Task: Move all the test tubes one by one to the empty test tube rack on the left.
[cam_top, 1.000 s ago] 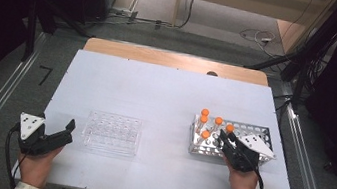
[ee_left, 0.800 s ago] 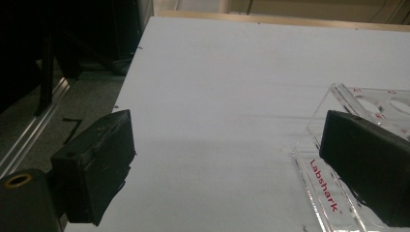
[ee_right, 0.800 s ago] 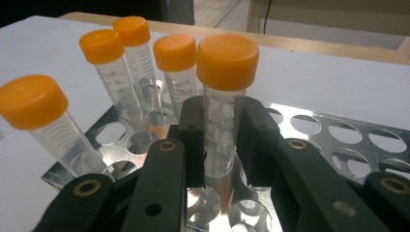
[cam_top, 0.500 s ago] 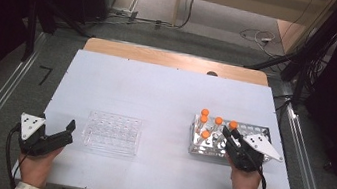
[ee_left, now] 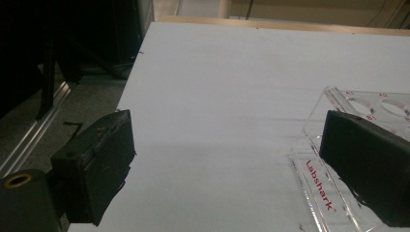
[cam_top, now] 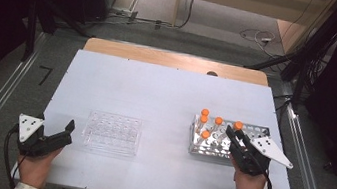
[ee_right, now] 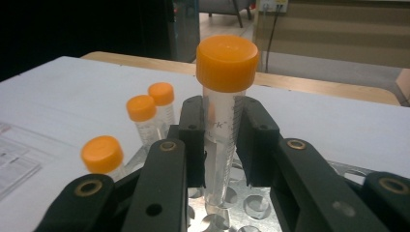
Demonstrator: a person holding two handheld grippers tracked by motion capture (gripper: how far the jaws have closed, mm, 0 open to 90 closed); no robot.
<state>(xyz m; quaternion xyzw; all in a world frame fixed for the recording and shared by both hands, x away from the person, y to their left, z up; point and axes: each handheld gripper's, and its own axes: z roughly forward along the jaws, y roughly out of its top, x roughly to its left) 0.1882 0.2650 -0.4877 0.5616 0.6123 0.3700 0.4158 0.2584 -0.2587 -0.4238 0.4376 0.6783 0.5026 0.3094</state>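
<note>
Early yet: clear rack at 9 o'clock on counter empty, left claw open beside it, right claw clamped on tube over metal rack at 3 o'clock, four tubes left.

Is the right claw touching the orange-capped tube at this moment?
Touching. In the right gripper view, the right claw has both pads pressed against the clear body of the orange-capped tube, below its cap, above the metal rack.
</note>
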